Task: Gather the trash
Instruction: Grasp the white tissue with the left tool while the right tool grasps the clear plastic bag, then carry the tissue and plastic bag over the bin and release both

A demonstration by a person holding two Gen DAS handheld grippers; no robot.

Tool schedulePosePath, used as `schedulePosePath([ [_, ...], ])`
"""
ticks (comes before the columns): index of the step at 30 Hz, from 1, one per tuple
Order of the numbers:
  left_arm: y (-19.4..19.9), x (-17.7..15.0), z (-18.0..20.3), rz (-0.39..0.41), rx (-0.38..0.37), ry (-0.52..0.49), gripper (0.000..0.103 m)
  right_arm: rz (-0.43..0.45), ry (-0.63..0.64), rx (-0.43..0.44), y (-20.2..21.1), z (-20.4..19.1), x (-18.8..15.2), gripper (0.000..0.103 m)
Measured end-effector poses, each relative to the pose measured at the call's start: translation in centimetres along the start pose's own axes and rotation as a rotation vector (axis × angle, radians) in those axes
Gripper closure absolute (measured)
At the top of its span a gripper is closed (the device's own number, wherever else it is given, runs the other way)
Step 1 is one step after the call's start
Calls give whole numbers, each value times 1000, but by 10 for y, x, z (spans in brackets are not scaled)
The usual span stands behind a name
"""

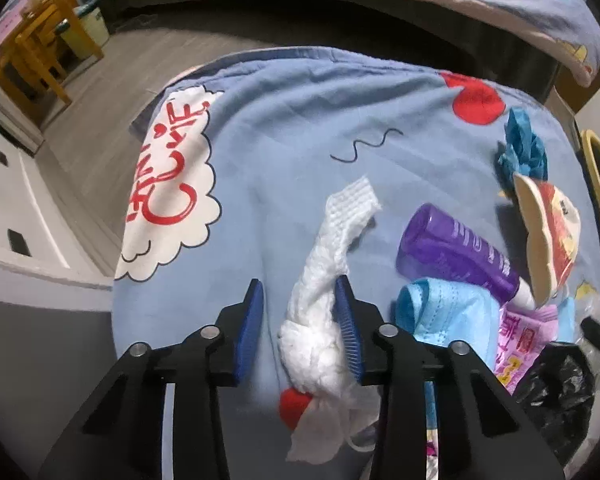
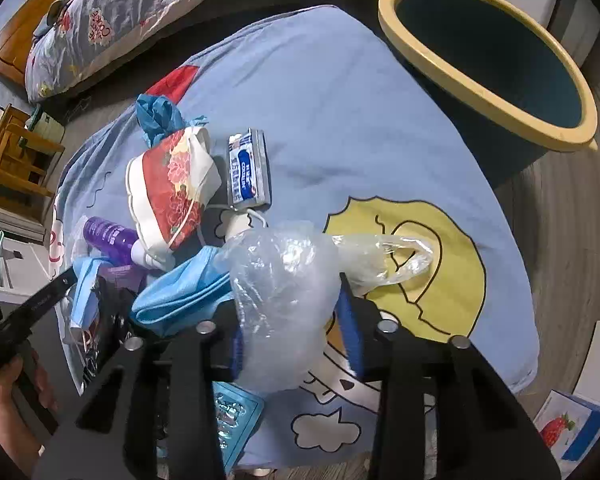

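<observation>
the left gripper (image 1: 300, 320) points steeply down at a blue printed sheet (image 1: 292, 128) and its jaws stand partly apart around a twisted white tissue (image 1: 320, 312). the tissue lies against the blue pad of the right-hand finger (image 1: 346, 320), while a strip of sheet shows between it and the left-hand finger (image 1: 250, 320), so the pads do not pinch it from both sides. just to the right of that tissue lie a purple bottle (image 1: 456, 256), a blue face mask (image 1: 440, 312), a pink wrapper (image 1: 528, 336), a black bag (image 1: 556, 392) and a red and white packet (image 1: 552, 236), with a crumpled blue glove (image 1: 522, 148) beyond them. the right gripper (image 2: 296, 328) also tilts down over the sheet (image 2: 340, 100), and a crumpled clear plastic bag (image 2: 284, 292) fills the gap between its fingers; both blue pads sit against the bag, so it looks pinched. the bag's handle loops out to the right over a yellow cartoon print. a small blue and white wrapper (image 2: 248, 172) lies further off, and a dark bin with a yellow rim (image 2: 488, 92) stands beside the sheet's far edge. a hand (image 2: 8, 404) holds the other gripper's handle at the left.
</observation>
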State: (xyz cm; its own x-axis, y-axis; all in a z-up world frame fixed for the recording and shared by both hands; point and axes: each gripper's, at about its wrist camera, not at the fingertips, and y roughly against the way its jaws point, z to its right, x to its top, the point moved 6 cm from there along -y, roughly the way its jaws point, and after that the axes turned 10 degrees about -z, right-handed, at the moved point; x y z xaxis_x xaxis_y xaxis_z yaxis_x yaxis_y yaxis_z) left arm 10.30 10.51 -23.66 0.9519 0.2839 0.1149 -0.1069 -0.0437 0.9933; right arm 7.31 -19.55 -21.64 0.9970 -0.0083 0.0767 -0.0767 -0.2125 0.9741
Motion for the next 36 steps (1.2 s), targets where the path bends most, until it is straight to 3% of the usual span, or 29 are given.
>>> schedulePosePath([
  [5, 0, 0, -1, -8, 19, -15, 87, 36, -2, 2, 7, -1, 4, 73],
  [12, 30, 3, 4, 113, 0, -1, 95, 105, 0, 2, 25, -3, 12, 75],
  [18, 68, 12, 6, 253, -32, 4, 95, 171, 19, 19, 44, -9, 21, 76],
  [27, 141, 30, 18, 475, -147, -44, 95, 293, 67, 57, 92, -22, 41, 76],
  [36, 178, 32, 38, 529, -218, -89, 95, 338, 98, 163, 142, -26, 57, 76],
])
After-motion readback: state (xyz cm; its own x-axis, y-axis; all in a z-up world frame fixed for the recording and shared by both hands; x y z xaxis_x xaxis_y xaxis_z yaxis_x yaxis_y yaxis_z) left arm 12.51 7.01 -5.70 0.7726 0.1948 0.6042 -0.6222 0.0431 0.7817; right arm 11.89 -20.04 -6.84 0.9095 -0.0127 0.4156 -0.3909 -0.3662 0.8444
